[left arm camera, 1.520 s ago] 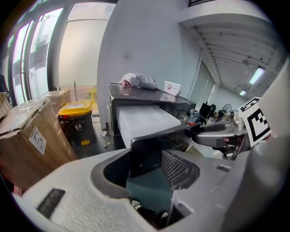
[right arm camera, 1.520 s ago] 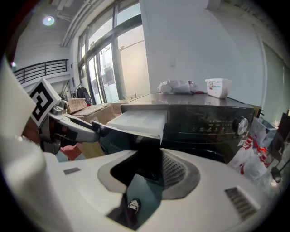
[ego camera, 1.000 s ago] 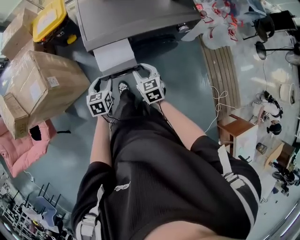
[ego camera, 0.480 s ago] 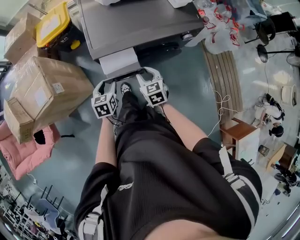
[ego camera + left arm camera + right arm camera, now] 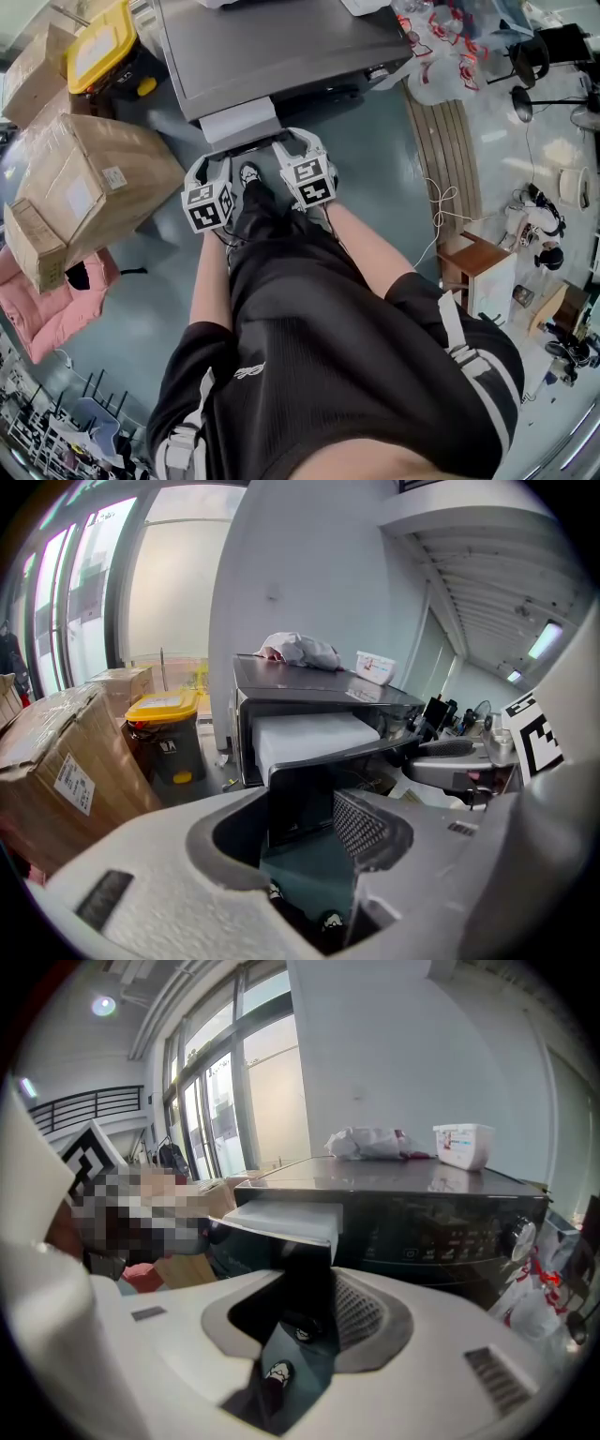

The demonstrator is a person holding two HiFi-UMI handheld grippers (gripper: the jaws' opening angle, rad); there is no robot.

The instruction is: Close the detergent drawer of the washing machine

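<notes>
Grey-blue floor (image 5: 375, 178) is bearing the washing machine (image 5: 272, 47) at the top of the head view. Its white detergent drawer (image 5: 239, 122) is jutting out of the machine's front toward the person. Both tools are hovering just before the drawer's dark front panel. The left gripper (image 5: 208, 163) and right gripper (image 5: 296, 141) are each holding their jaws moderately apart, gripping nothing. A cardboard box (image 5: 94, 187) is sitting at the left.

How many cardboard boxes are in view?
3: a large box beside the washing machine, a small box at its near corner, a third box by the yellow-lidded bin. More possibly hidden.
</notes>
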